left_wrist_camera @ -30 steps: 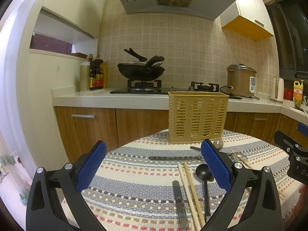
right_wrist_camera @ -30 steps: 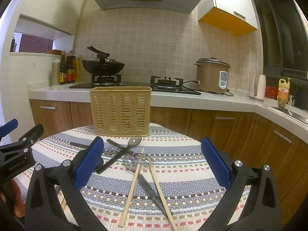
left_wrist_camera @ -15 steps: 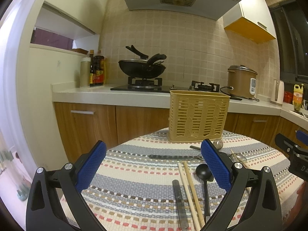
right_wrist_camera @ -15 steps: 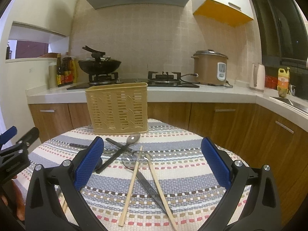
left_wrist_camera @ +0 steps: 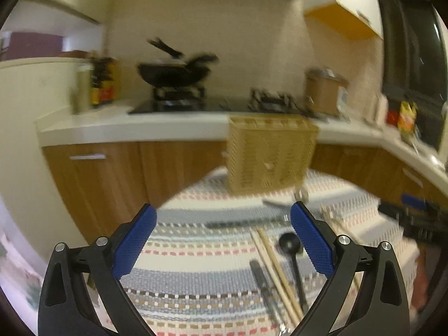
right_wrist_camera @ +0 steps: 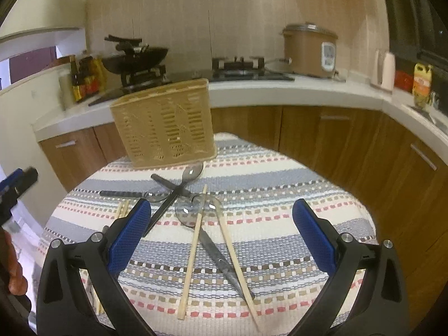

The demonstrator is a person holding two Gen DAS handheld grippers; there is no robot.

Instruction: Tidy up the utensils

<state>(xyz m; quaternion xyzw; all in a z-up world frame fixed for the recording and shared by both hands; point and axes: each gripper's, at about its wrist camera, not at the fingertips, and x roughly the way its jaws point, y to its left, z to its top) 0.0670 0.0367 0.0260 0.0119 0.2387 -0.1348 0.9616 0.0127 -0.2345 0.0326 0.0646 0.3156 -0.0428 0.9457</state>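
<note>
Both grippers gape with nothing between the blue pads: right gripper (right_wrist_camera: 221, 235), left gripper (left_wrist_camera: 221, 238), each over the striped tablecloth (right_wrist_camera: 294, 196). Nearest the right gripper, two wooden chopsticks (right_wrist_camera: 193, 252) cross a knife (right_wrist_camera: 221, 260). Beyond them, toward the basket, metal spoons (right_wrist_camera: 193, 172) overlap. Tan slotted utensil basket (right_wrist_camera: 163, 127) stands upright at the tablecloth's far edge. Left view is blurred; a black ladle (left_wrist_camera: 292, 254) lies beside another chopstick pair (left_wrist_camera: 275, 266), nearer than the basket.

The left wrist view is smeared, so the basket (left_wrist_camera: 270, 154) slots are unreadable (the wok (left_wrist_camera: 175, 74) behind it blurs too); chopsticks (left_wrist_camera: 277, 268) near it run off the bottom edge.
</note>
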